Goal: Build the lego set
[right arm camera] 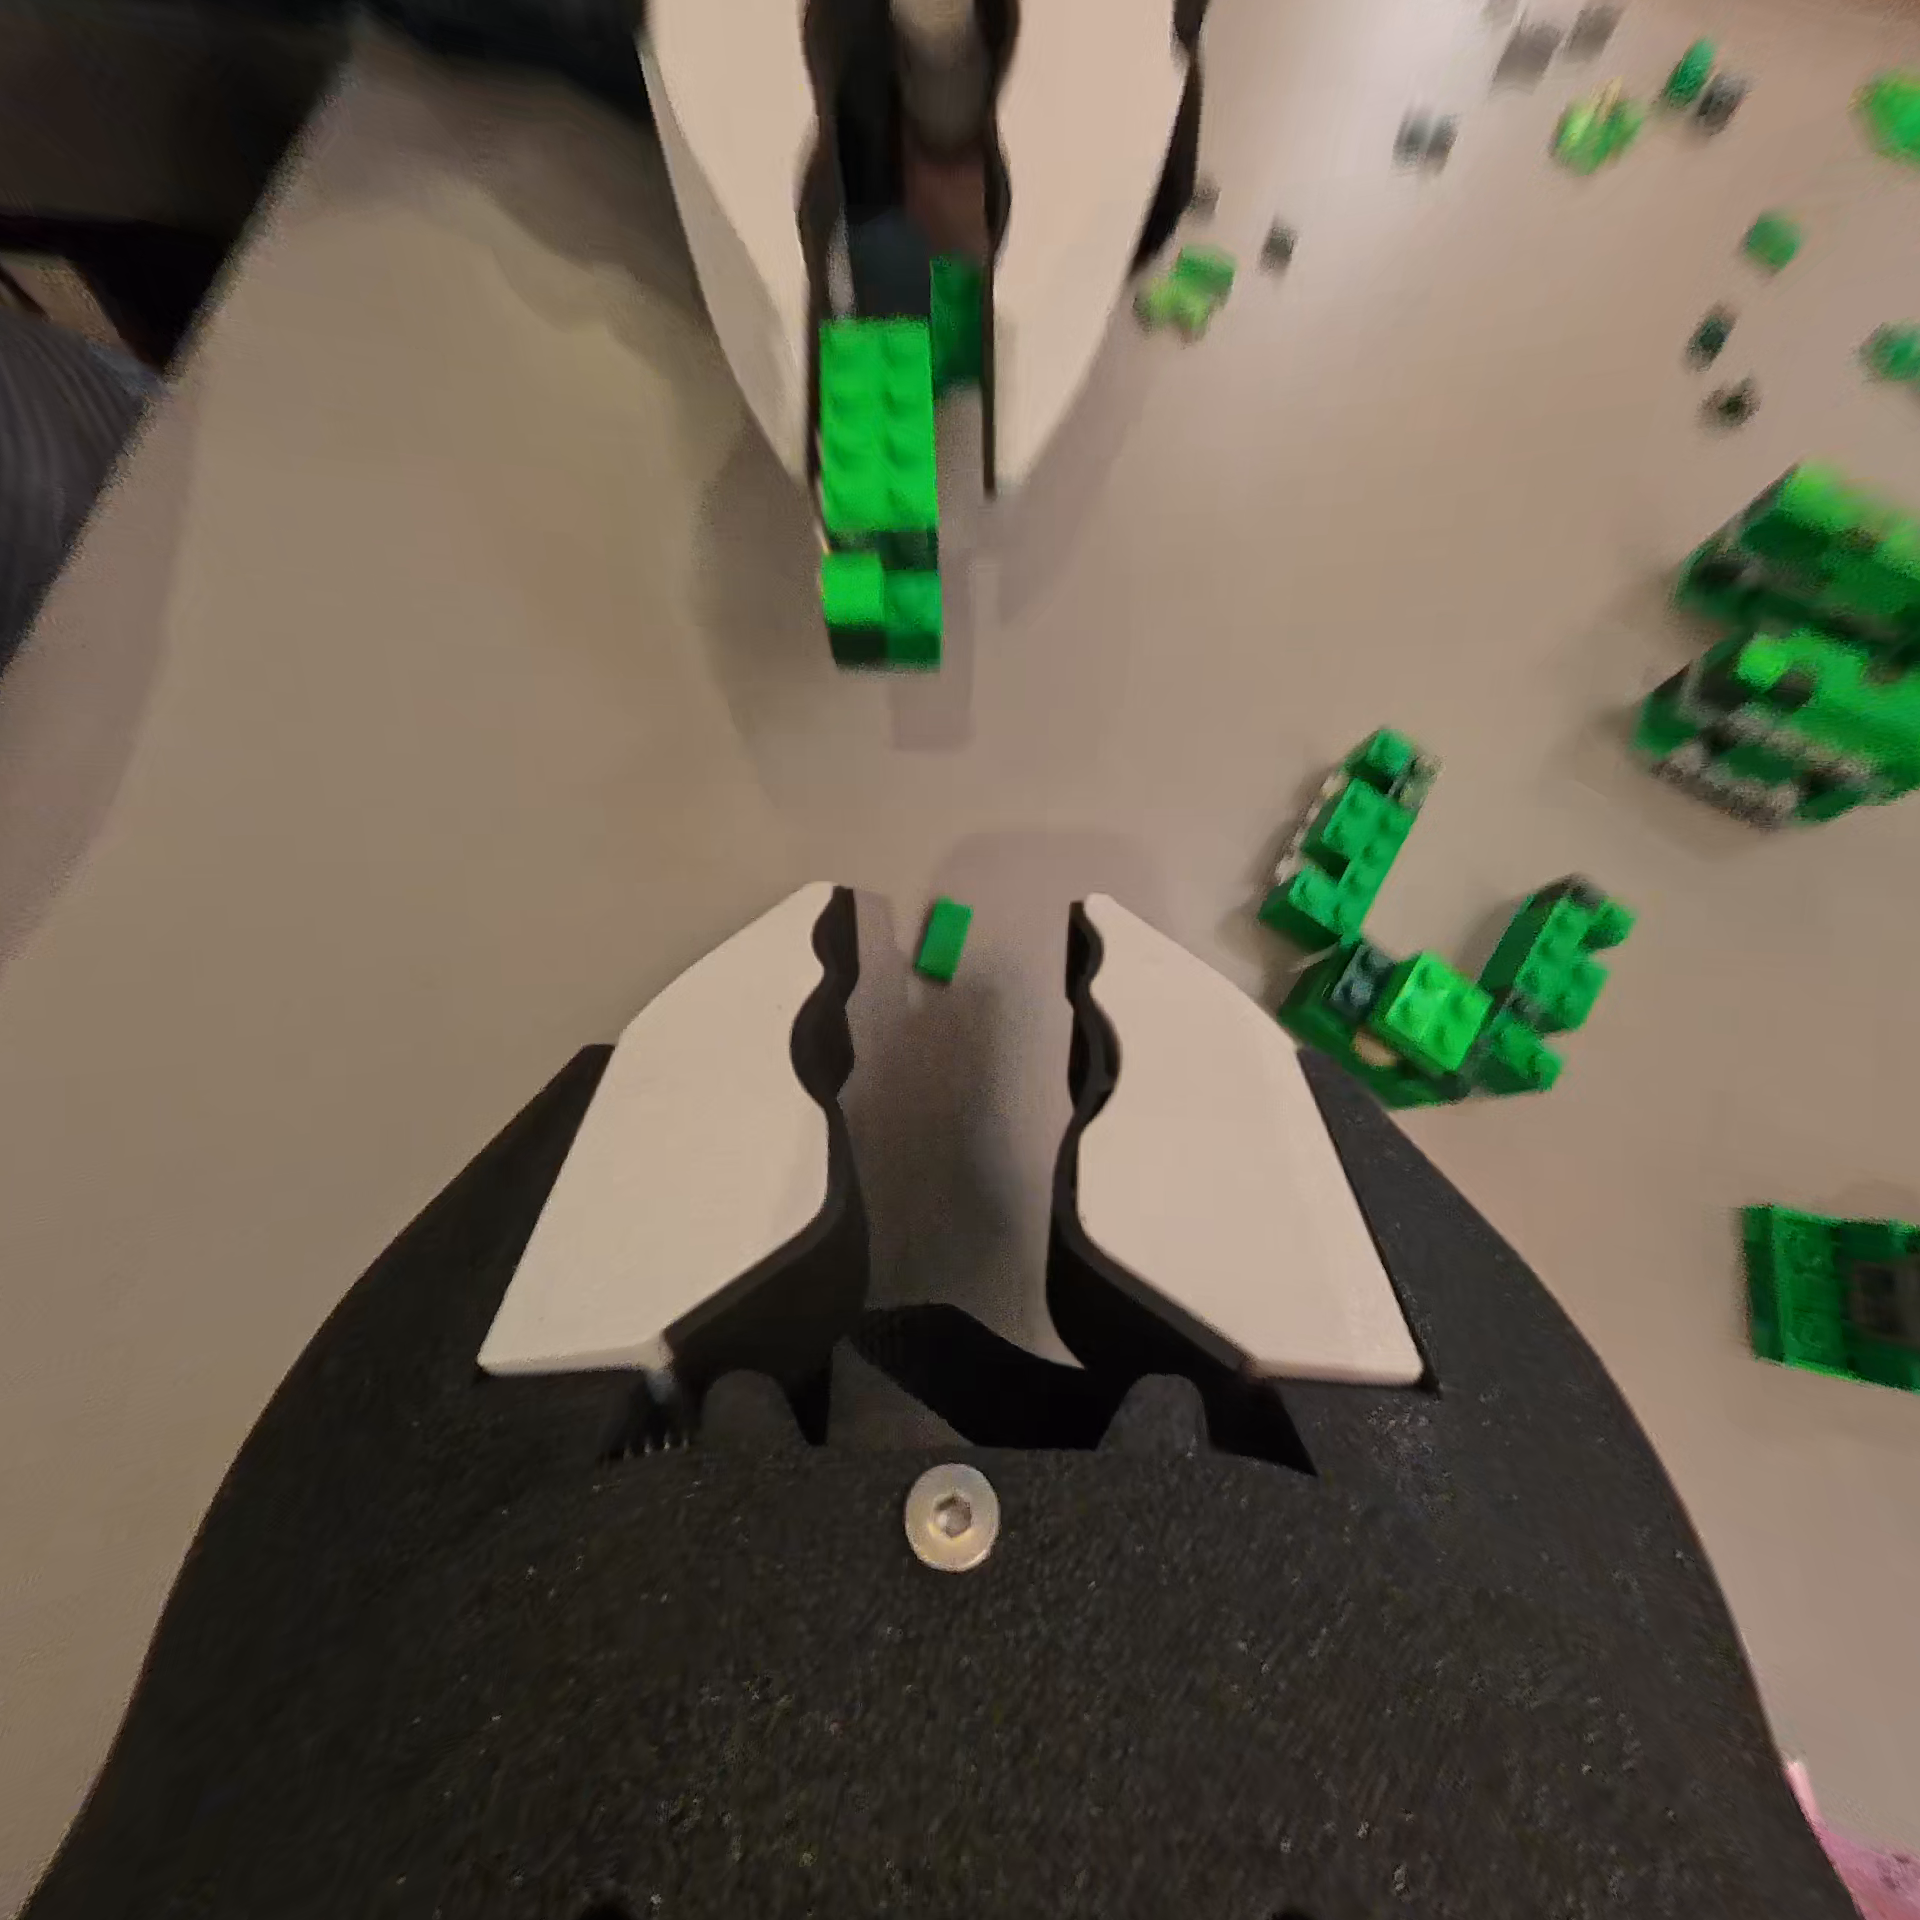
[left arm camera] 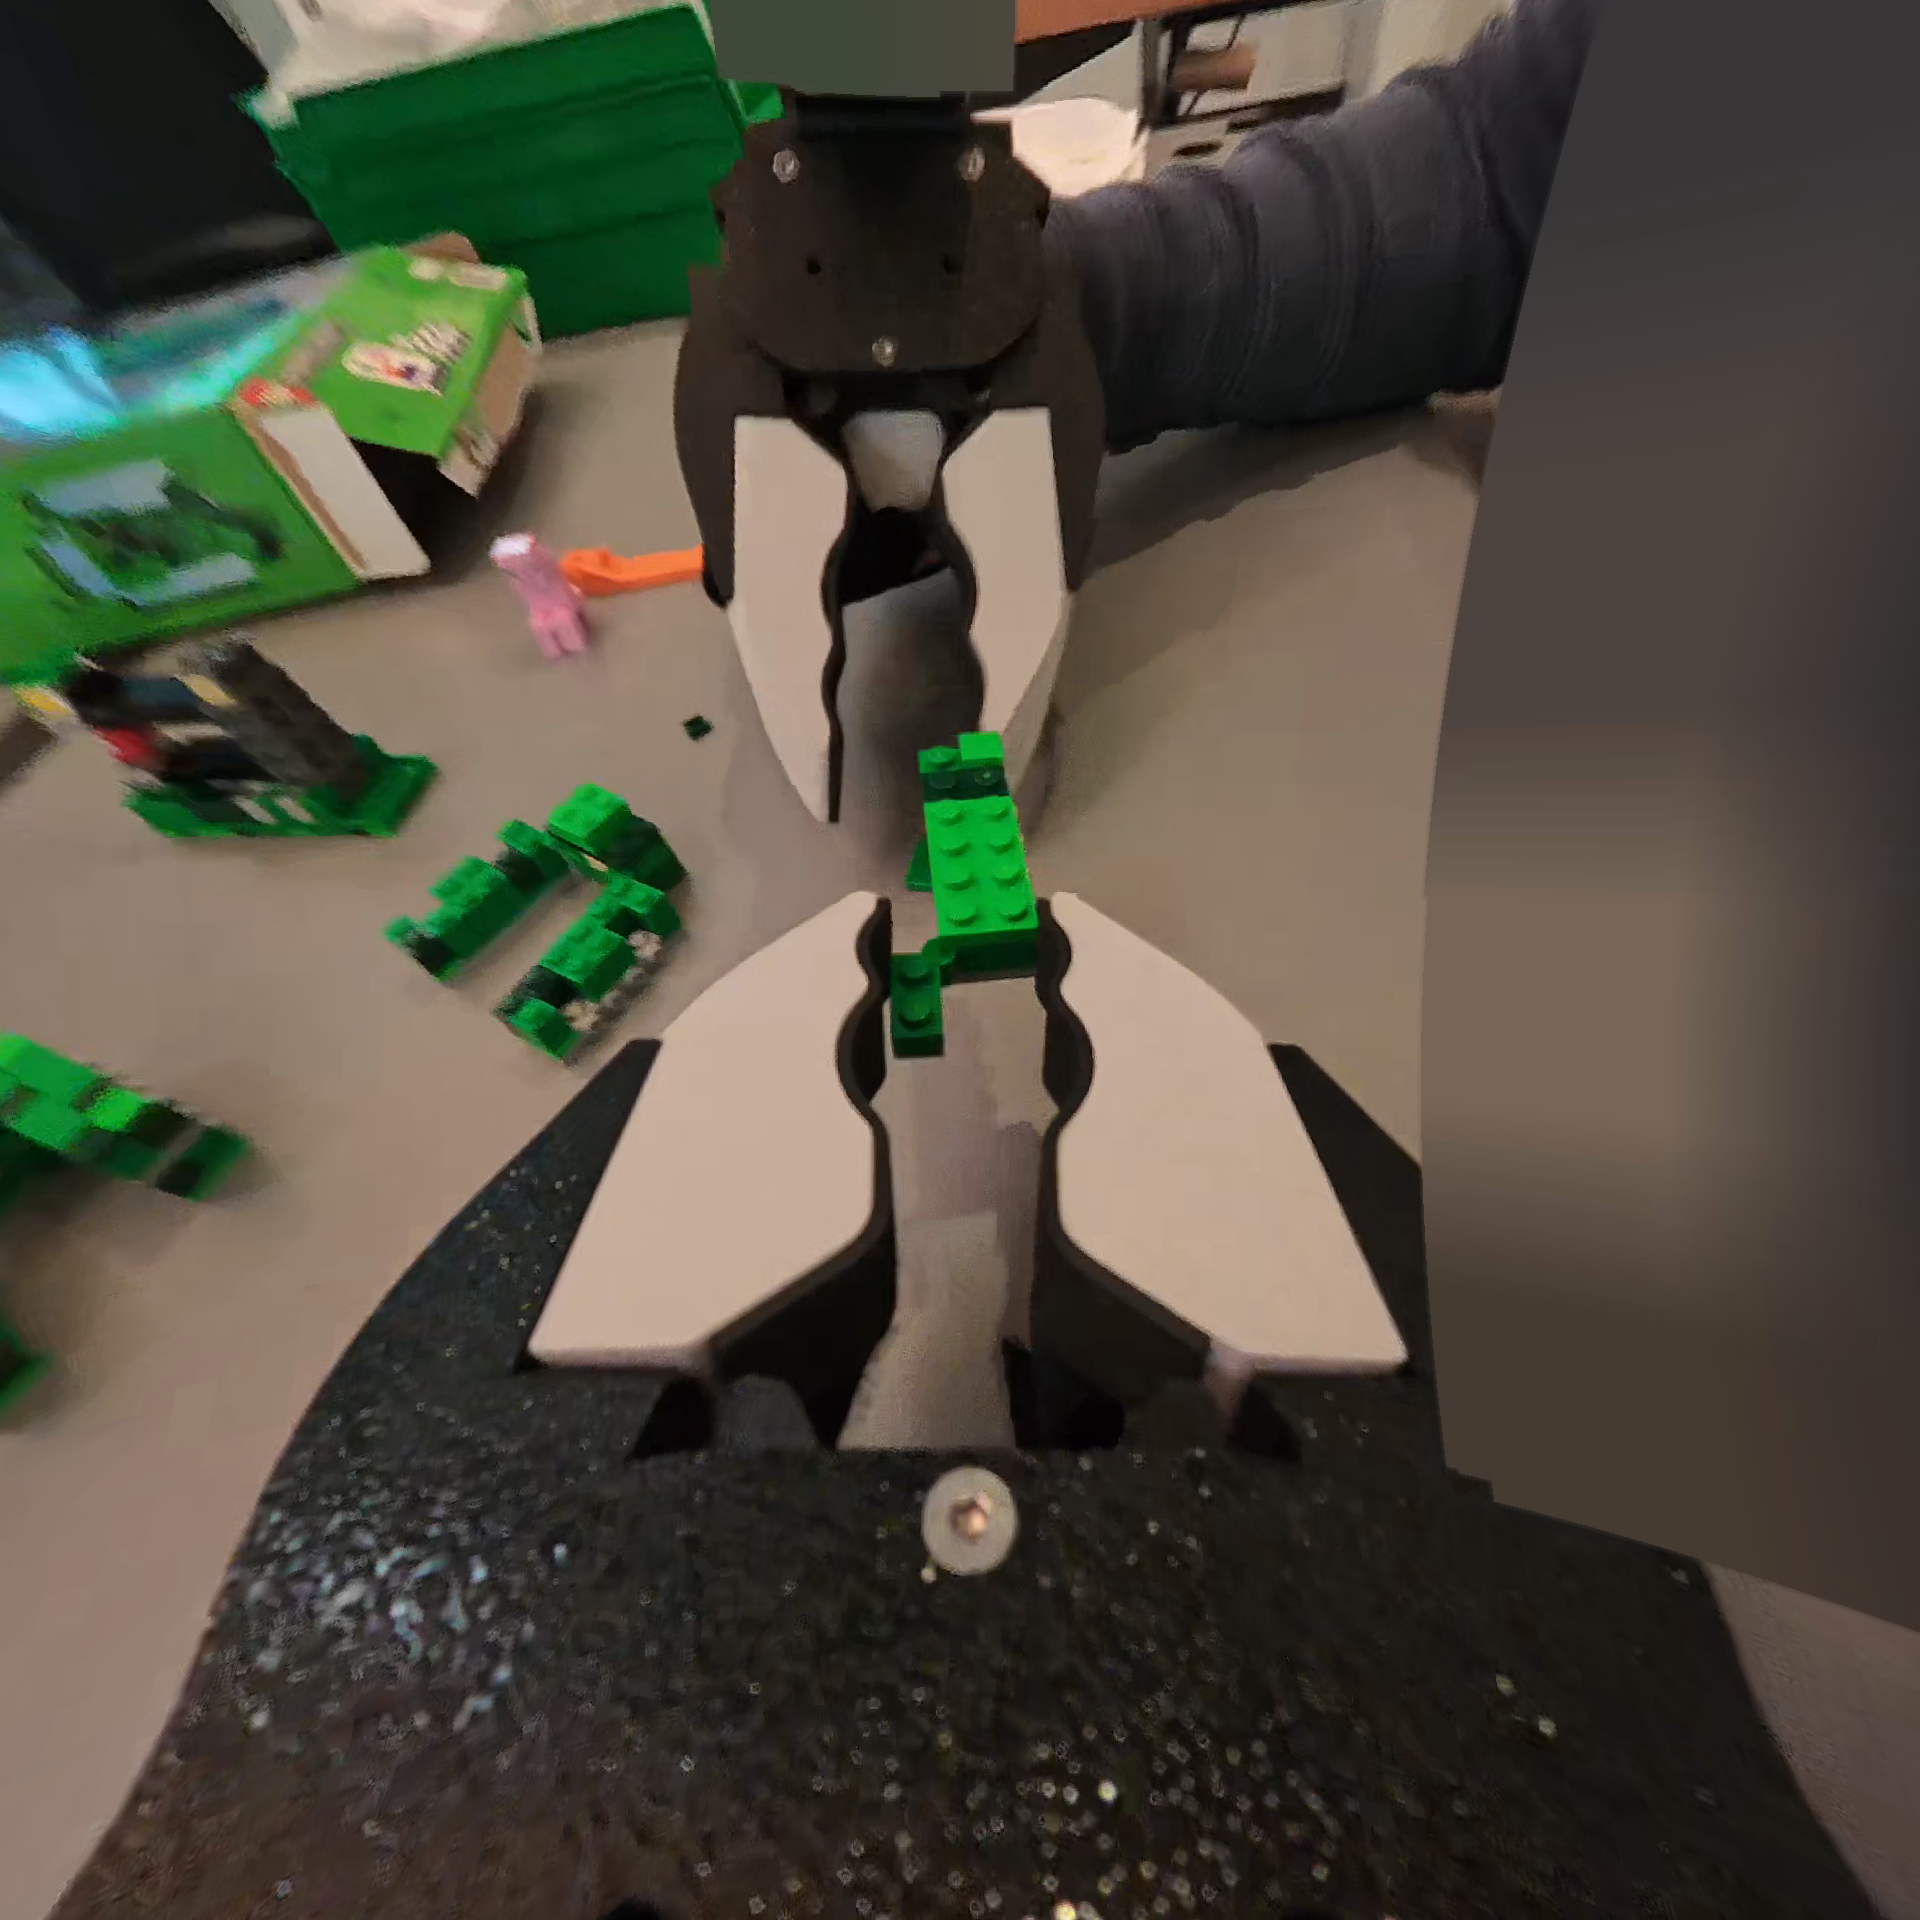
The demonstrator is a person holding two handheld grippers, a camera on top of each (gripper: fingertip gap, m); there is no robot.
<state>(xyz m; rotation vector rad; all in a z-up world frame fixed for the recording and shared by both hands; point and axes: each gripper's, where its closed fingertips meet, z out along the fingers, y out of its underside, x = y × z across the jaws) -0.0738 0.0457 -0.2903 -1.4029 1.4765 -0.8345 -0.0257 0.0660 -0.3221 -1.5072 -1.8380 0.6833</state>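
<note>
L gripper point(left arm camera: 961, 925) clenched on green assembly point(left arm camera: 977, 862), frame centre, off table. R gripper point(right arm camera: 961, 914) released, small plate point(right arm camera: 943, 937) below. Risk: off-centre grip, assembly could twist/drop w/ any push.

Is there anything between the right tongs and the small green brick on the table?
Nothing visible. The small green brick lies on the table right at the tips of the open right tongs, in line with their gap. The green assembly held by the left tongs is beyond it.
</note>
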